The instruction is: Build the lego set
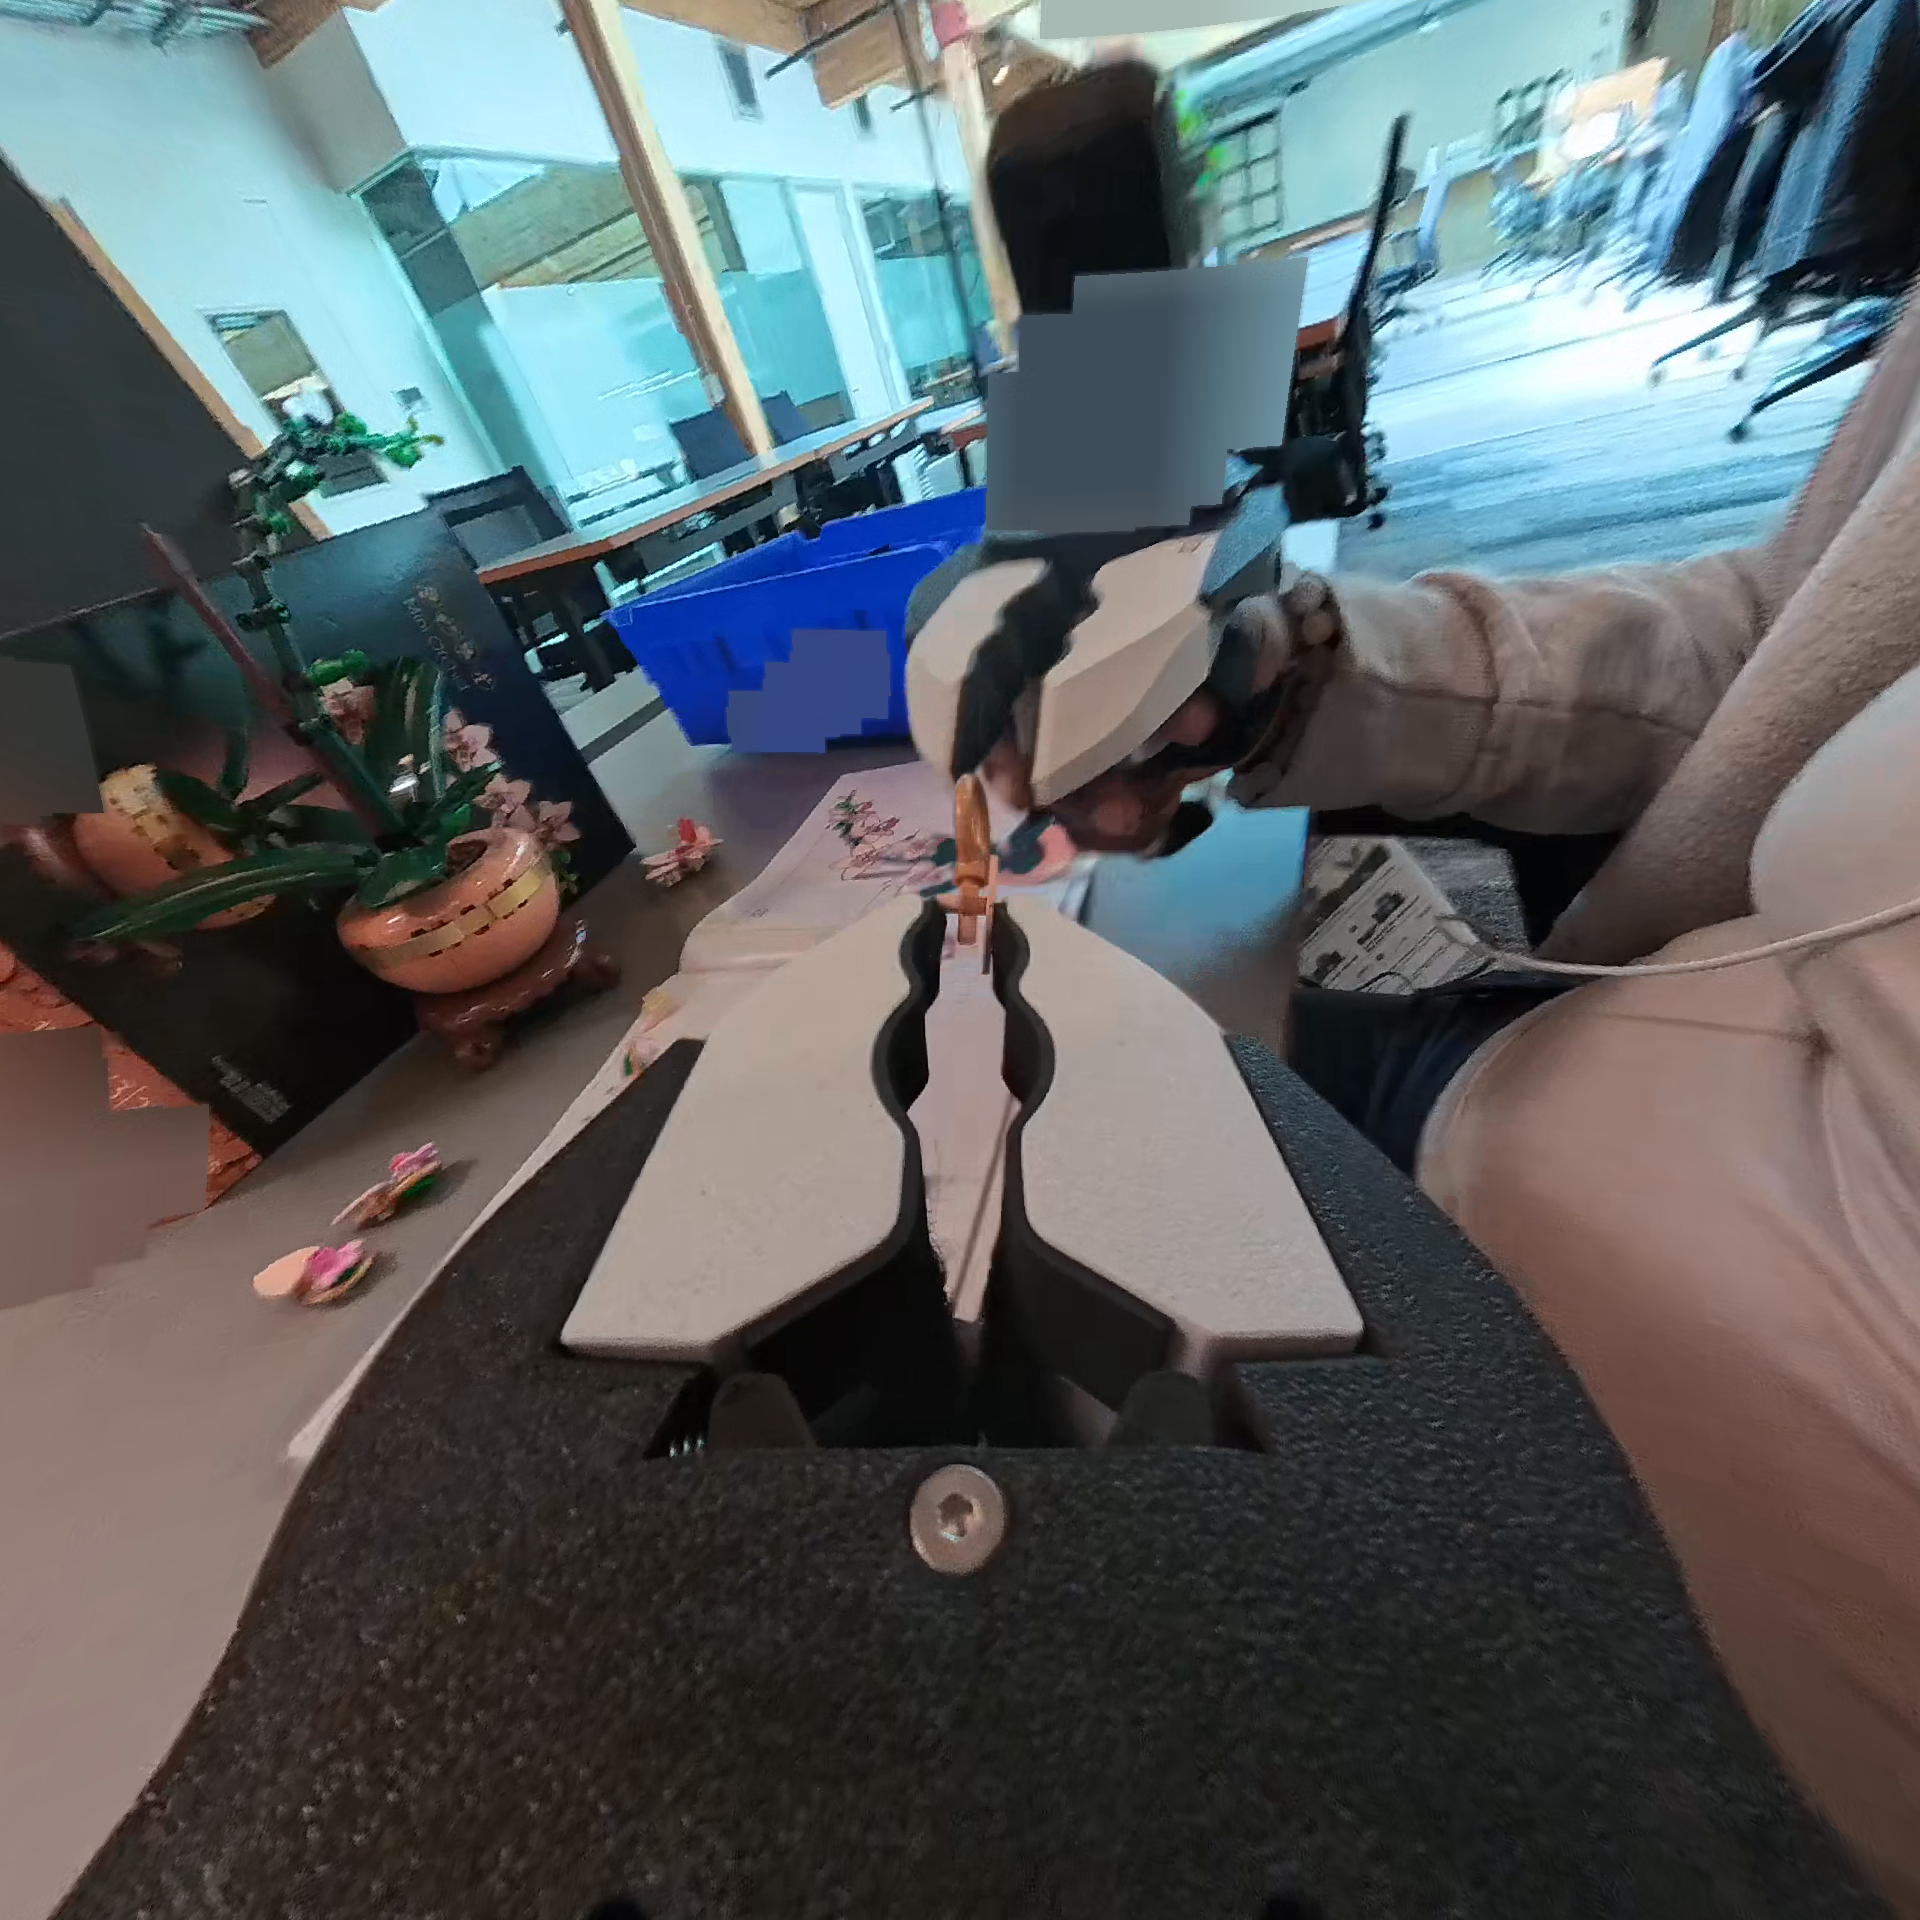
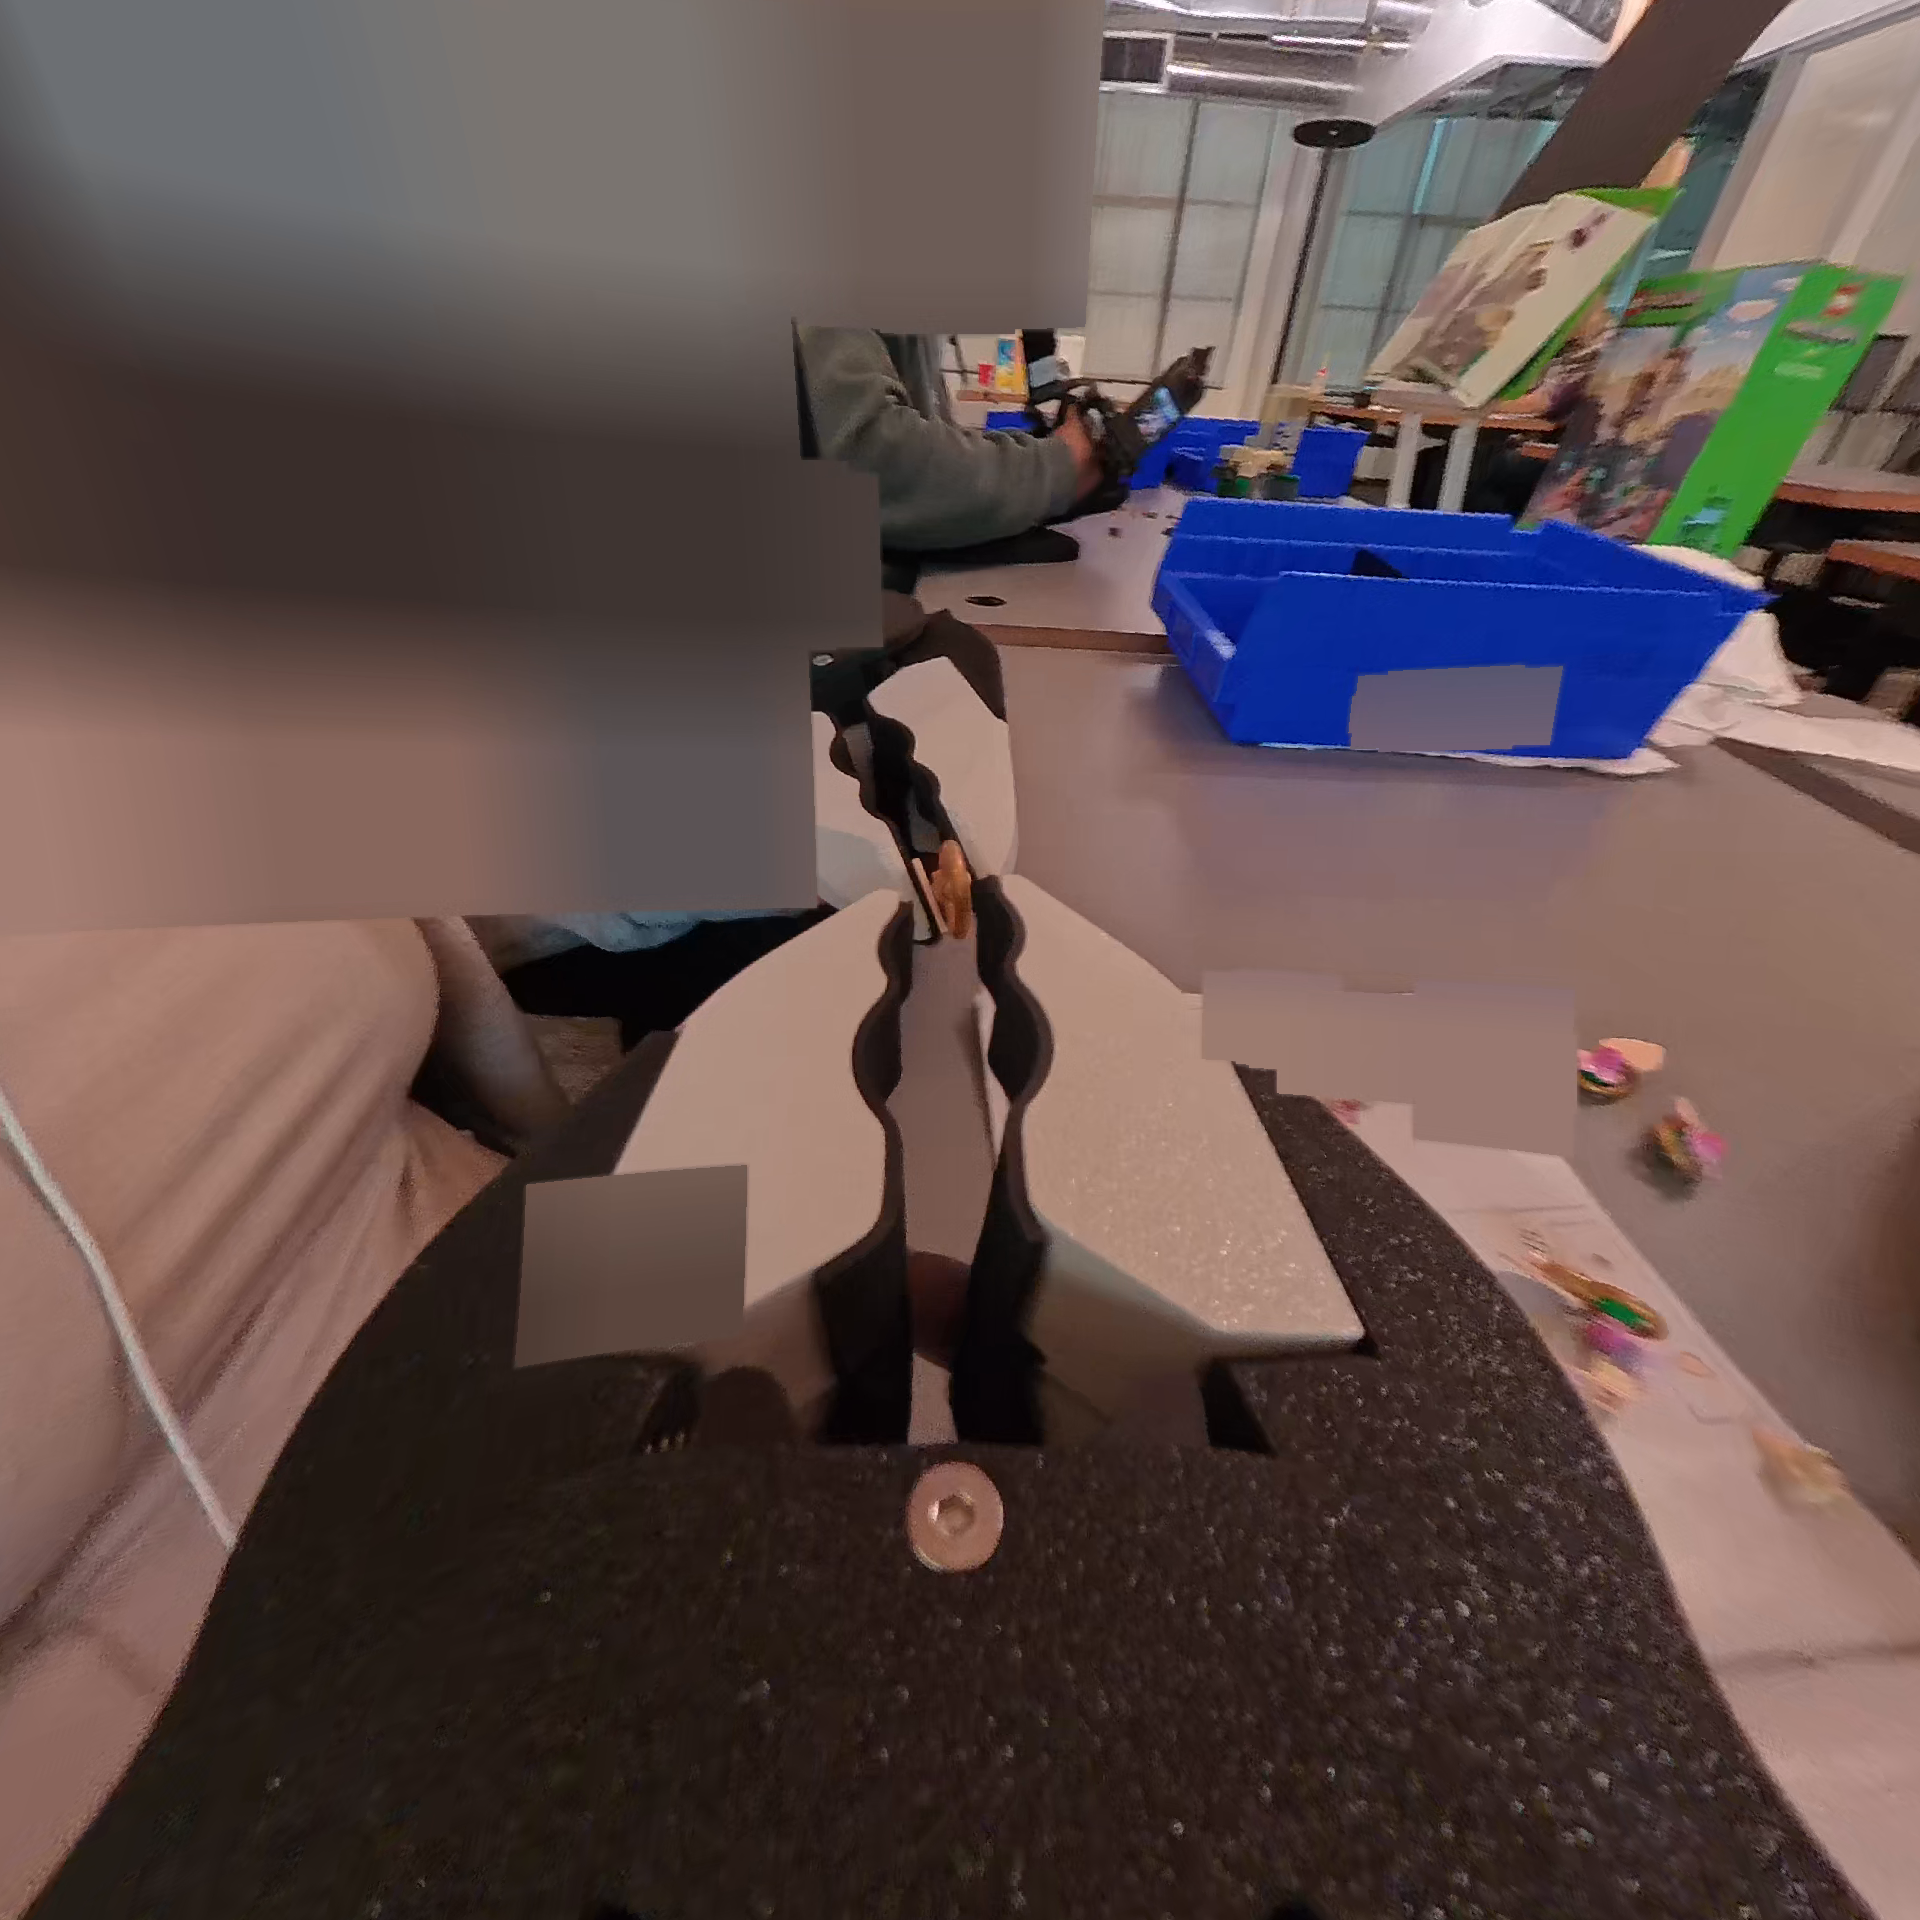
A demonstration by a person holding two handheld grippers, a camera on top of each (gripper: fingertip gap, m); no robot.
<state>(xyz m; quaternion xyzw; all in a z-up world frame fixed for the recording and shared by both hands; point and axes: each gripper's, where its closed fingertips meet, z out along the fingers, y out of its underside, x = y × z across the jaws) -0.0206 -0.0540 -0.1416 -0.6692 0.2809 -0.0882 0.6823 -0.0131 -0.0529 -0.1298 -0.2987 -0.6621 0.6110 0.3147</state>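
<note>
Right now both of your grippers meet above the desk (image 1: 156, 1455), tip to tip, with one small orange piece (image 1: 974, 862) between them. Your left gripper (image 1: 966, 935) has its jaws drawn close together and pinched on the lower end of that piece, which stands upright out of the tips. Your right gripper (image 1: 971, 774) comes in from the right of that view, its tips at the rounded upper end of the piece; the right wrist view shows its jaws (image 2: 951, 920) nearly together at the piece (image 2: 952, 902), but whether they truly clamp it you cannot tell.

Under the grippers an open instruction booklet (image 1: 821, 883) lies on the desk. Near the desk's left edge stands the orchid model (image 1: 436, 883) in its pink pot, just in front of the dark set box (image 1: 343, 748). Three loose pink flowers lie on the desk: one (image 1: 681, 852) beside the booklet's far left corner, and two (image 1: 400, 1184) (image 1: 317, 1270) nearer to you. A blue bin (image 1: 790, 634) sits toward the far edge. In the right wrist view more flower pieces (image 2: 1605, 1314) rest on the booklet, and a green box (image 2: 1704, 405) leans behind the bin. Your beige sleeve (image 1: 1507, 696) reaches across.
</note>
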